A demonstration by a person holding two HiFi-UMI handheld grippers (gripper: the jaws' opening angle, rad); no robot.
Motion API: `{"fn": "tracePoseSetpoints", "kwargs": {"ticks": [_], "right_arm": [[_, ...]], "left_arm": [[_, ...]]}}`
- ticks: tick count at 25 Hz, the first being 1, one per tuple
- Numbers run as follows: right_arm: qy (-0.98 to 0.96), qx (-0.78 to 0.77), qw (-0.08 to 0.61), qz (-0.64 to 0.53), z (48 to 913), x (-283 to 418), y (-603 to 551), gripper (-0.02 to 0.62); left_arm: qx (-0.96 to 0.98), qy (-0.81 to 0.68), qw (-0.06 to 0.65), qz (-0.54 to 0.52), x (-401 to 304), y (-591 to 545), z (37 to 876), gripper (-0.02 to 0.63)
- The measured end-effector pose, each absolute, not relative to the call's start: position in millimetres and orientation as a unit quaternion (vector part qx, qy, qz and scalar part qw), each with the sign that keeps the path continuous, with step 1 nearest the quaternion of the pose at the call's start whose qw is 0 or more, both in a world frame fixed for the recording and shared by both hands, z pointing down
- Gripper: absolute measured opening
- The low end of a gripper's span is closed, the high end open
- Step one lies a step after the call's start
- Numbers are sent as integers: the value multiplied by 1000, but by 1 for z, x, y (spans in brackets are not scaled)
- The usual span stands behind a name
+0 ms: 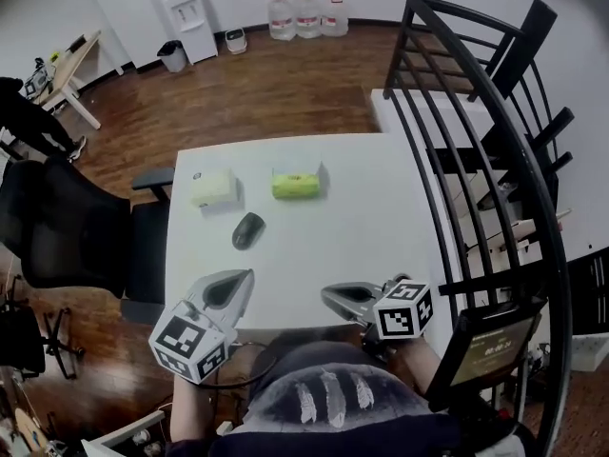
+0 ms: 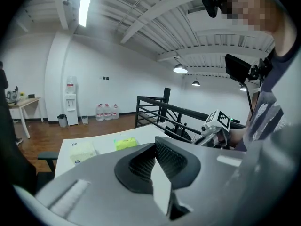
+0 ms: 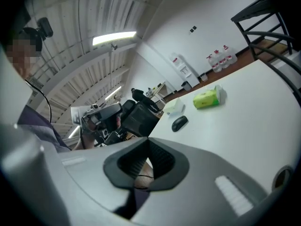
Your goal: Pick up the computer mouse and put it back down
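The black computer mouse [image 1: 248,229] lies on the white table [image 1: 362,217], left of the middle, and nothing touches it. It also shows in the right gripper view as a small dark mouse [image 3: 179,123]. My left gripper [image 1: 243,276] hangs over the table's near edge, well short of the mouse, with its jaws shut and empty [image 2: 154,146]. The left gripper view does not show the mouse. My right gripper [image 1: 328,296] is held near the front edge further right, its jaws meeting with nothing between them [image 3: 147,141].
A pale tissue pack [image 1: 213,188] and a green pack [image 1: 297,183] lie beyond the mouse. A black railing [image 1: 476,160] runs along the table's right side. A black office chair [image 1: 67,227] stands at the left. Water bottles [image 1: 306,13] line the far wall.
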State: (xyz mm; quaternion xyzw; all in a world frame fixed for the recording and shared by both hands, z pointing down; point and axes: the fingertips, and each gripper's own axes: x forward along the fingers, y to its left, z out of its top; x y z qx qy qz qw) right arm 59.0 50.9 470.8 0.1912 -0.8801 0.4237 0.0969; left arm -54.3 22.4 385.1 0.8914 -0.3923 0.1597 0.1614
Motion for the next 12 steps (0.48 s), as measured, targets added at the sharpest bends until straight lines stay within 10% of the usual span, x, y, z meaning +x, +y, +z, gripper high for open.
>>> {"fn": "tracePoseSetpoints", "kwargs": {"ticks": [12], "right_arm": [[-882,176,78,430,461,57,63,3]], "left_arm": [[875,-419,174,171,-57,64,388,15]]}}
